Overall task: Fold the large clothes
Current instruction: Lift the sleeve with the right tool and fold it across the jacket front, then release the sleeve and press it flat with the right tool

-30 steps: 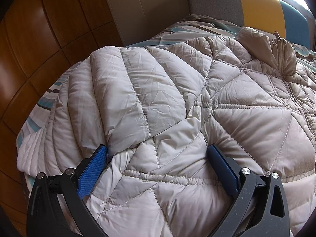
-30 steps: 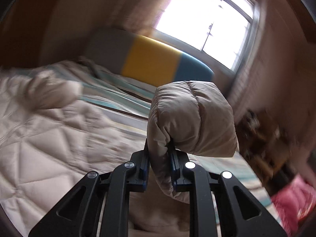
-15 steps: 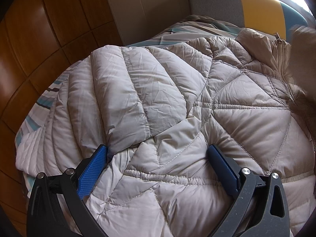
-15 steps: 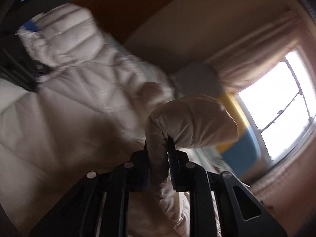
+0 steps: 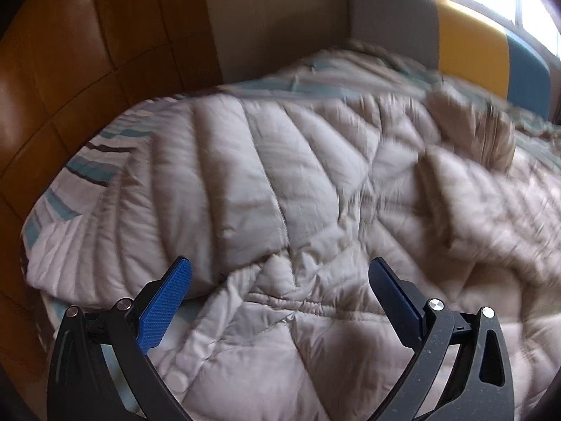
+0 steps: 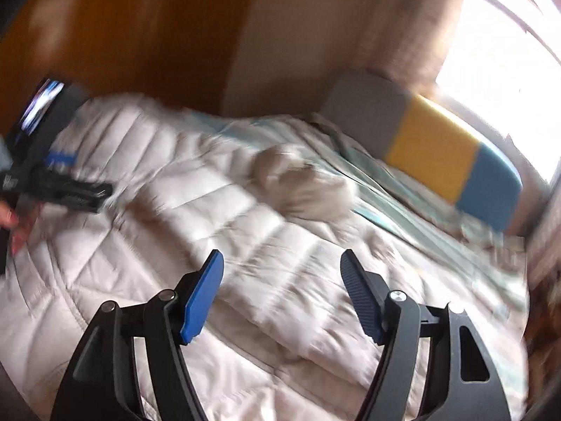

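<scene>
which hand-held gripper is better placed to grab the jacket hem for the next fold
Left, probably. The left hand-held gripper is open right above the puffer jacket hem, while the right hand-held gripper, just opened, is empty over the folded sleeve.

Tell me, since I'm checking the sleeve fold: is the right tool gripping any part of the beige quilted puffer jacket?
No. The right tool stands open and empty, its jaws just opened, above the beige quilted puffer jacket.

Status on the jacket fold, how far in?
Done: both sleeves lie folded in across the jacket, the left sleeve and the right sleeve. In hand: nothing. The right tool has just been opening, with nothing between its jaws; the left tool is open above the hem. Left: the body is still spread full length over the bed, so the crosswise folds remain.
</scene>
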Available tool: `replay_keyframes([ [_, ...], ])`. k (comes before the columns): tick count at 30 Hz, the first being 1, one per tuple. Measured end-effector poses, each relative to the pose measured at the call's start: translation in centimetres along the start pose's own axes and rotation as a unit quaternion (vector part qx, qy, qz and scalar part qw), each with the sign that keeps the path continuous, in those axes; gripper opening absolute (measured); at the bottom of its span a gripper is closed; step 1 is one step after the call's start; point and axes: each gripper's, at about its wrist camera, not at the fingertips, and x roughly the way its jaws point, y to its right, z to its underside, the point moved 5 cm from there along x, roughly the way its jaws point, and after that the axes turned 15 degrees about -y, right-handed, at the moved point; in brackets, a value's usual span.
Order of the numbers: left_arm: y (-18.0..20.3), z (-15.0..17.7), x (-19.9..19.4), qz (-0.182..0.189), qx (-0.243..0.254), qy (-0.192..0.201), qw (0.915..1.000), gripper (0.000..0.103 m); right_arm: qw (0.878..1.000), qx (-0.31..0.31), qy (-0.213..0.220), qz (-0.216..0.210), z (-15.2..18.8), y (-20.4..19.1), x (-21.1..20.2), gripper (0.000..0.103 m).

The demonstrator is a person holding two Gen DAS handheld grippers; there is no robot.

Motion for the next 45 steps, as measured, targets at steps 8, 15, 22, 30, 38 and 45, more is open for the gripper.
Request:
replay_keyframes([
  [8, 6.2, -2.4, -5.8, 0.076, 0.053, 0.066, 0.9935, 0.1, 0.956, 0.293, 0.022, 0.021, -1.3, 10.1, -1.1, 0.086],
  [15, 16.6, -2.2, -0.4, 0.055, 0.197, 0.017, 0.9787, 0.1, 0.94, 0.328, -0.08, 0.052, 0.1, 13.9, 1.3, 0.047],
  [22, 15.7, -2.3, 4.7, 0.063, 0.175, -0.009, 0.9825, 0.1, 0.95, 0.29, -0.111, 0.043, 2.1, 11.1, 7.0, 0.043],
  [30, 17.1, -3.6, 6.9, 0.089, 0.158, -0.025, 0.9831, 0.1, 0.946, 0.29, -0.125, 0.068, 3.4, 12.2, 11.2, 0.042],
  [38, 18.1, -4.0, 7.0, 0.097, 0.16, -0.032, 0.9819, 0.1, 0.945, 0.282, -0.144, 0.085, 3.1, 13.3, 12.4, 0.043],
  [45, 15.4, -3.4, 4.6, 0.095, 0.153, -0.042, 0.9828, 0.1, 0.949, 0.286, -0.124, 0.048, 2.4, 12.6, 8.5, 0.05],
])
